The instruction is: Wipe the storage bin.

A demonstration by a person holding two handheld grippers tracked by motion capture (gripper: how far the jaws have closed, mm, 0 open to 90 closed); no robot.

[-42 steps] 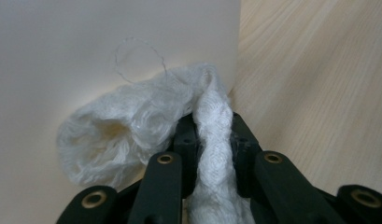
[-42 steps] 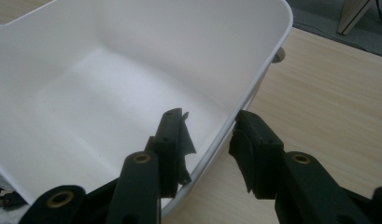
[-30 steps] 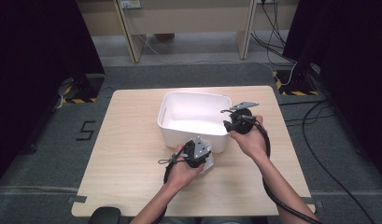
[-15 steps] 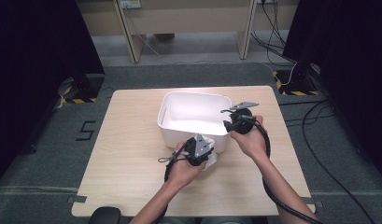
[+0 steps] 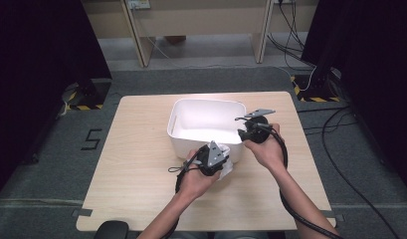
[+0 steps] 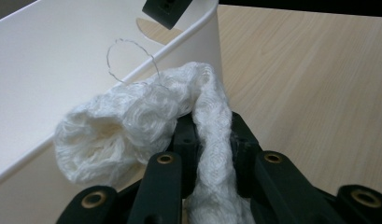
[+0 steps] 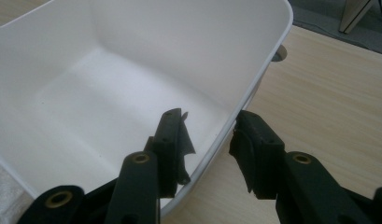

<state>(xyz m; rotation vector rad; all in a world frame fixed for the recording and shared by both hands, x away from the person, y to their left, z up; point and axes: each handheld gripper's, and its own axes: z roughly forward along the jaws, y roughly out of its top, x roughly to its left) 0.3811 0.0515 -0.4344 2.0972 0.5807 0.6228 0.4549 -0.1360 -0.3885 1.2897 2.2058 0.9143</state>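
Pinching the white cloth [image 6: 146, 126] between my left gripper [image 5: 214, 158]'s jaws, I held it bunched just outside the near wall of the white tub [image 5: 188, 137], ready, I judged, to lift it over the rim. My right gripper [image 7: 209, 140] straddled the tub's right wall, one jaw inside and one outside; they had just been opening a little and did not press on it, likely only to steady the tub on the counter [image 5: 141, 164]. I read no label on anything; the floor bore a "5" [image 5: 92, 139].

The cloth [image 6: 146, 135] runs down between the black fingers [image 6: 163, 186] — its lower end cut off by the bottom edge.
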